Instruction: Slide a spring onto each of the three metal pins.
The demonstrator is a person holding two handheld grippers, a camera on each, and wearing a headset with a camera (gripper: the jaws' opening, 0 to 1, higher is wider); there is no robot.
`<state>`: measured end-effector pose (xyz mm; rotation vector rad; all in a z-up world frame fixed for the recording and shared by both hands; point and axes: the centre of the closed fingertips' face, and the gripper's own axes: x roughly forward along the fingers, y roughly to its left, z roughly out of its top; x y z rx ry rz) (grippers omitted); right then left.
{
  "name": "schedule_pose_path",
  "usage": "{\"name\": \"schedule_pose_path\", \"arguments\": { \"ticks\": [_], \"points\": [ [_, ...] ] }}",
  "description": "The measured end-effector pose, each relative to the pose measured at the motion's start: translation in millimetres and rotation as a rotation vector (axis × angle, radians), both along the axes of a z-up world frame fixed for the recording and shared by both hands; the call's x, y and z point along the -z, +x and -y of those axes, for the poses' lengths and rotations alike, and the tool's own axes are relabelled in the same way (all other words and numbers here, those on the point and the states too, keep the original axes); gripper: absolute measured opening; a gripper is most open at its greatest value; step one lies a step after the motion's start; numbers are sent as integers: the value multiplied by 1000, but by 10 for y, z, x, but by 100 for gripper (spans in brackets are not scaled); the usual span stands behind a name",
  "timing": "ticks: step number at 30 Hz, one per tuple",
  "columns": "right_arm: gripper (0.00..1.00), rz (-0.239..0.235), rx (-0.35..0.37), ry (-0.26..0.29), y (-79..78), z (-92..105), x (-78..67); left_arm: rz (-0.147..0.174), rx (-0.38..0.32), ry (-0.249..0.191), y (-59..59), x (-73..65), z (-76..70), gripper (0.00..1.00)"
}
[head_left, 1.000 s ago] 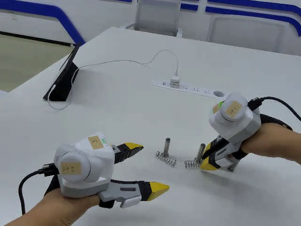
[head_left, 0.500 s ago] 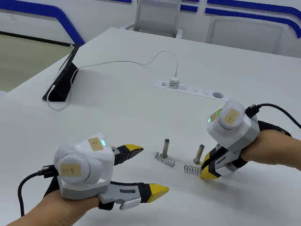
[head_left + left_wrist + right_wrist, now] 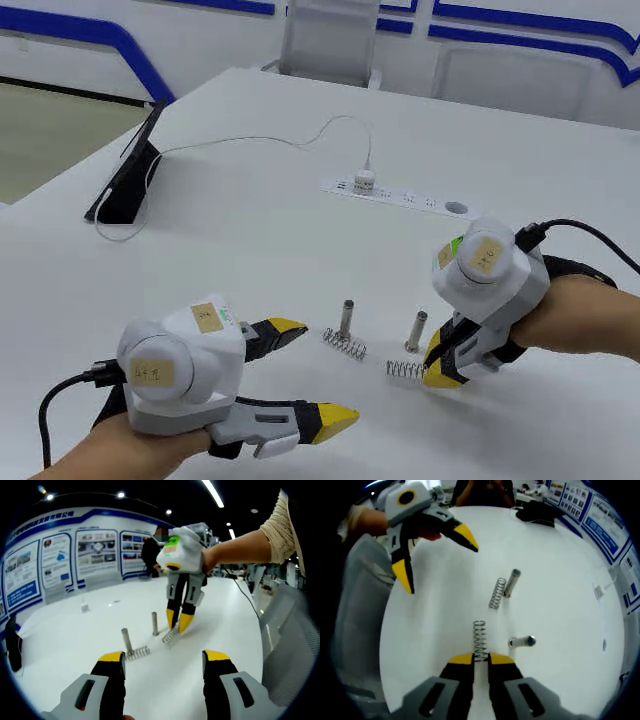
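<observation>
Two short metal pins stand upright on the white table, one on the left and one on the right. A loose spring lies at the foot of the left pin. My right gripper is shut on the end of a second spring, which lies on the table just in front of the right pin. In the right gripper view this spring sticks out forward from the closed jaws, the right pin beside it. My left gripper stands open and holds nothing, left of both pins.
A white power strip with a plug and a white cable lies farther back. A dark tablet leans at the table's left edge. A chair stands beyond the far edge.
My right gripper has drawn back toward me with the spring, a little away from the right pin. The left gripper stays open in place. The camera has shifted slightly.
</observation>
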<state>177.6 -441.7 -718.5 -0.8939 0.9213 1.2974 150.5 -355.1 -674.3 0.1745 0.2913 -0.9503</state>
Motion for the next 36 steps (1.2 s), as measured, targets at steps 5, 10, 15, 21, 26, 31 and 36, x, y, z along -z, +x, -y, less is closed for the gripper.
{"name": "schedule_pose_path", "arguments": {
  "ticks": [5,10,15,21,26,31,36],
  "points": [
    [11,10,-34,-2,-98,8,-141,8,40,4,-49,-12,123,60],
    [11,23,-92,-10,-233,-39,-298,20,83,7,-91,-41,227,54],
    [11,37,-132,-7,-314,-117,-397,39,116,12,-119,-76,298,49],
    [12,51,-176,-4,-383,-227,-478,61,145,14,-158,-113,347,41],
    [12,56,-206,-13,-431,-285,-509,83,164,14,-183,-144,385,33],
    [12,60,-228,-19,-461,-309,-536,99,176,15,-193,-159,402,25],
    [12,60,-244,-29,-490,-306,-545,117,191,19,-216,-176,426,17]
  ]
}}
